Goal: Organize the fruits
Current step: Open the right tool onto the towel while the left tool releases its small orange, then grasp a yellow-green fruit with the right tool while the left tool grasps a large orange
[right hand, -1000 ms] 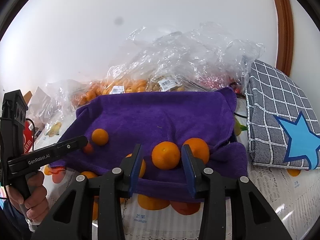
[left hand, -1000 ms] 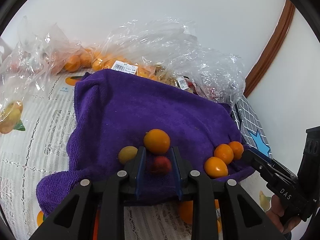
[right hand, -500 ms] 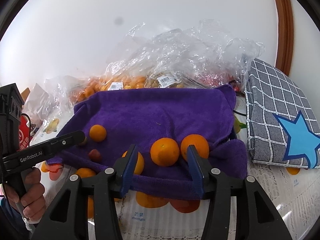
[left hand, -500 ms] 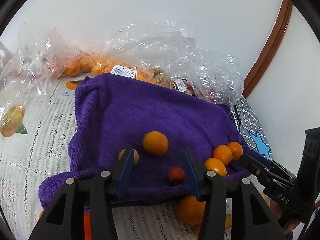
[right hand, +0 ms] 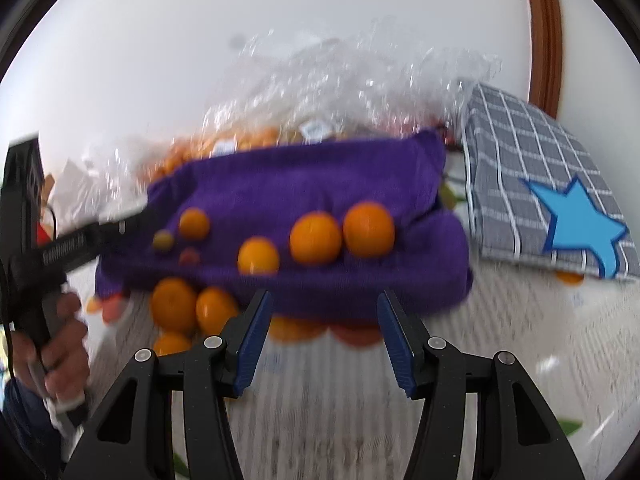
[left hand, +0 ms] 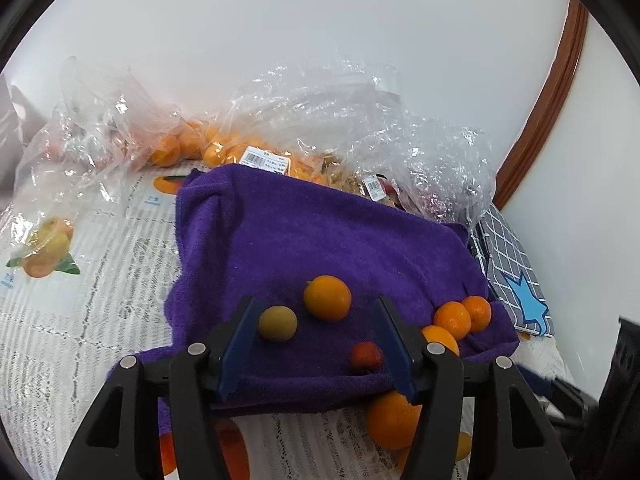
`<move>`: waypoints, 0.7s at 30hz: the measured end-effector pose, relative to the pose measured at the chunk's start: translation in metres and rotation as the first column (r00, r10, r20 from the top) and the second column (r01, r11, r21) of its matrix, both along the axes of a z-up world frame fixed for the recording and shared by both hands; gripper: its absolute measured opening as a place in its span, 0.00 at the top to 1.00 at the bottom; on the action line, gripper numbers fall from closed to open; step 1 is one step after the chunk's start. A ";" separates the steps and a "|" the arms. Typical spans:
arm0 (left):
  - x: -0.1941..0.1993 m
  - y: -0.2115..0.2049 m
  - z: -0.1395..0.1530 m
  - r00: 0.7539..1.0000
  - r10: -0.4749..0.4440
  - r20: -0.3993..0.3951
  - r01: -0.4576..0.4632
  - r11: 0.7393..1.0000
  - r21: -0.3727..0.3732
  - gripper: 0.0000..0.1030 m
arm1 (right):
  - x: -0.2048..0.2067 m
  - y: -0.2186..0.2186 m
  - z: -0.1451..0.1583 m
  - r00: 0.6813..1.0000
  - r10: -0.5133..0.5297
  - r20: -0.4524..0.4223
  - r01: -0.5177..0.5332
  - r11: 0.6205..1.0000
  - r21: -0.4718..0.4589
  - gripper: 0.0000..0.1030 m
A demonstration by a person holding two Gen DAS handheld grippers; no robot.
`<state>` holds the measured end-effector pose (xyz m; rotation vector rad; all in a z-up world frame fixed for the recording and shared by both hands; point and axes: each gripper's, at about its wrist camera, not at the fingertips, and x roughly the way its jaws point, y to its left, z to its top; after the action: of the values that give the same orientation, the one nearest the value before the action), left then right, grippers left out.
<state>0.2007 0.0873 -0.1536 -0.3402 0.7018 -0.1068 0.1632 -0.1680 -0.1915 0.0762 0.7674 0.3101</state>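
A purple towel [left hand: 320,232] lies on the table with fruit along its near edge. My left gripper [left hand: 314,306] hovers over that edge and its jaws are opening. Between them, loose on the towel, lie a small red fruit [left hand: 366,357], a yellow-green fruit [left hand: 277,323] and an orange [left hand: 327,297]. Three oranges [left hand: 452,319] cluster at the towel's right. In the blurred right wrist view, my right gripper [right hand: 325,300] is open just short of the towel [right hand: 304,184], gripping nothing. The three oranges [right hand: 315,239] sit beyond its fingertips.
Clear plastic bags [left hand: 360,120] of fruit are heaped against the wall behind the towel. A grey checked cloth with a blue star [right hand: 560,200] lies to the right. Loose oranges [right hand: 174,304] rest on the lace tablecloth [left hand: 80,300] below the towel. A hand [right hand: 60,340] holds the left gripper.
My left gripper opened, let go of the red fruit and drew back; the fruit rolled right. My right gripper opened off the middle orange and pulled back off the towel.
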 end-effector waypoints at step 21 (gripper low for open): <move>-0.013 0.029 0.011 0.997 0.079 0.024 -0.077 0.994 -0.078 0.42 | -0.015 0.048 -0.016 0.994 0.062 -0.087 -0.065 0.997 -0.030 0.45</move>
<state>0.1880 0.1162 -0.1427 -0.4387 0.6584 -0.0645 0.1479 -0.1202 -0.2071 0.0343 0.8607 0.3560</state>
